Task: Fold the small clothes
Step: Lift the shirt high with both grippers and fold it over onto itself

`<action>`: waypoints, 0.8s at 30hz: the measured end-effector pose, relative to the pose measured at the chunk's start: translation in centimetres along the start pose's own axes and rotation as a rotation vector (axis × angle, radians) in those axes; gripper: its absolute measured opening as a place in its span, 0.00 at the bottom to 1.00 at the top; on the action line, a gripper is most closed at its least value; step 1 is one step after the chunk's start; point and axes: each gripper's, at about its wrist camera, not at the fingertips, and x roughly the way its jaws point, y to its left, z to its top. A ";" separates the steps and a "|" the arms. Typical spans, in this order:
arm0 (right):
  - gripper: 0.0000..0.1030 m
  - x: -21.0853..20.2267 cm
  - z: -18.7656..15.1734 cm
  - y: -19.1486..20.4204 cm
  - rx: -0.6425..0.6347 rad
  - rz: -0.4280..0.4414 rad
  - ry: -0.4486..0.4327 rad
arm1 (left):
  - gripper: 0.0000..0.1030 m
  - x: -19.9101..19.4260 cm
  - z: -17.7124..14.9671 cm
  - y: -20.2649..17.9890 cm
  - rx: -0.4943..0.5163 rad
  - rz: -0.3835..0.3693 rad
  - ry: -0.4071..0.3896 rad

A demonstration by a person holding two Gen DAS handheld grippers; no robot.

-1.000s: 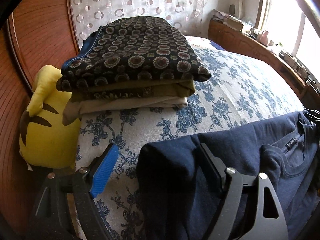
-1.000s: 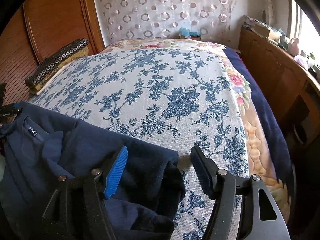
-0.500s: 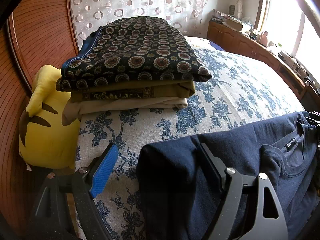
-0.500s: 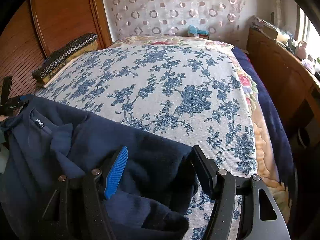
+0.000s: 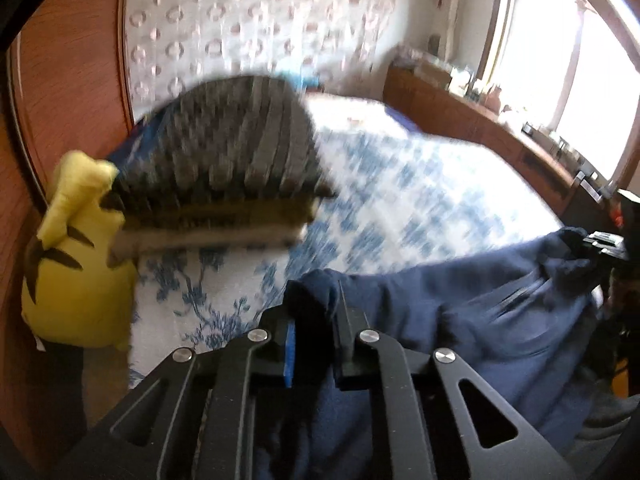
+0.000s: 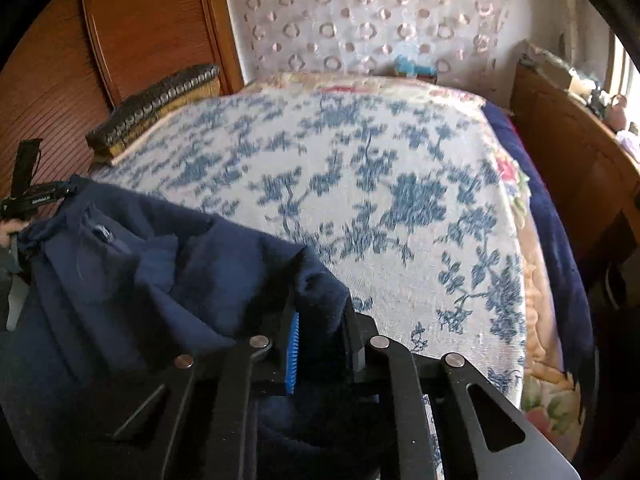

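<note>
A navy blue sweatshirt (image 5: 460, 312) hangs stretched between my two grippers above the near edge of the bed. My left gripper (image 5: 314, 320) is shut on one end of it, cloth bunched between the fingers. My right gripper (image 6: 320, 320) is shut on the other end of the sweatshirt (image 6: 140, 264). The collar with its label faces up in the right wrist view. The left gripper shows at the left edge of the right wrist view (image 6: 32, 200), and the right gripper at the right edge of the left wrist view (image 5: 604, 240). Both views are motion-blurred.
The bed has a white cover with blue flowers (image 6: 380, 184). A stack of folded clothes (image 5: 224, 184) lies at its left side, also in the right wrist view (image 6: 152, 112). A yellow plush toy (image 5: 76, 264) sits beside it. Wooden headboard (image 5: 72, 80) at left, wooden cabinet (image 6: 568, 160) at right.
Both grippers have closed on the sweatshirt's ends and lifted it off the bed. Both cameras have swung upward, blurring the view.
</note>
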 end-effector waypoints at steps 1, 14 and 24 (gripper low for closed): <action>0.15 -0.8 0.2 0.3 -0.002 0.003 -0.027 | 0.14 -1.6 0.6 -0.6 -0.001 -0.013 -0.039; 0.14 -14.6 5.5 6.5 -0.162 0.058 -0.339 | 0.13 -17.0 7.0 -6.1 0.116 0.003 -0.408; 0.14 -23.6 9.8 9.3 -0.240 0.019 -0.549 | 0.13 -25.4 12.9 -6.5 0.145 0.039 -0.675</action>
